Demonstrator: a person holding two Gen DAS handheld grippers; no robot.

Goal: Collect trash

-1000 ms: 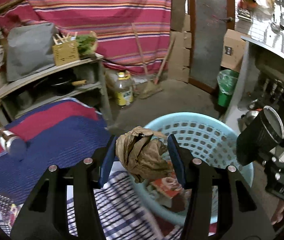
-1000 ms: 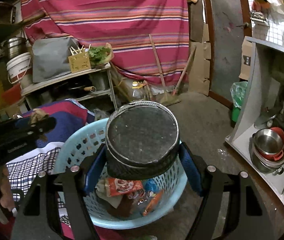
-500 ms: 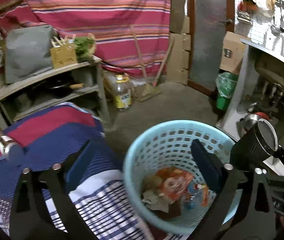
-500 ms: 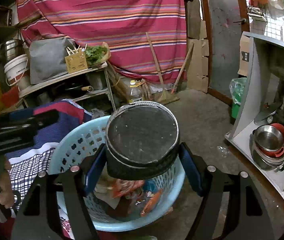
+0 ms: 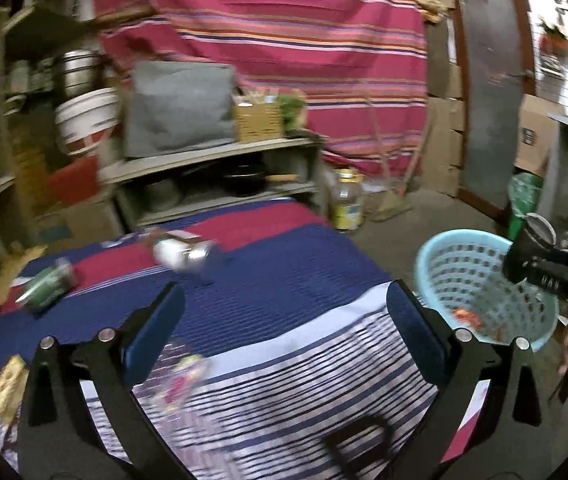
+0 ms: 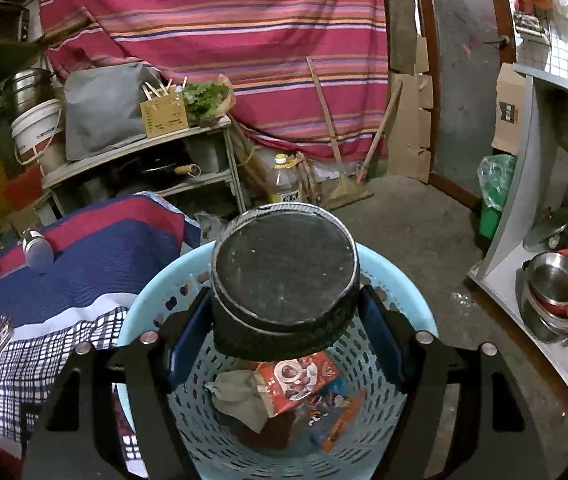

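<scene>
Basket point(image 6: 412, 344), already holding wrappers point(image 6: 298, 376), could be tipped if the black can point(image 6: 284, 280), clamped in the right gripper point(image 6: 284, 344) whose jaws have just widened, were dropped onto its rim. The left gripper point(image 5: 284, 332), spread wide and empty over the cloth point(image 5: 276, 280), could knock the silver can point(image 5: 182, 254) off through hasty sweeping.

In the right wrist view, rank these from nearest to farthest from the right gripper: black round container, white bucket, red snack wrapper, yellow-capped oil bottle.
1. Black round container, between the right gripper's fingers.
2. Red snack wrapper, just below, in the blue basket.
3. Yellow-capped oil bottle, on the floor beyond.
4. White bucket, far left shelf.
</scene>
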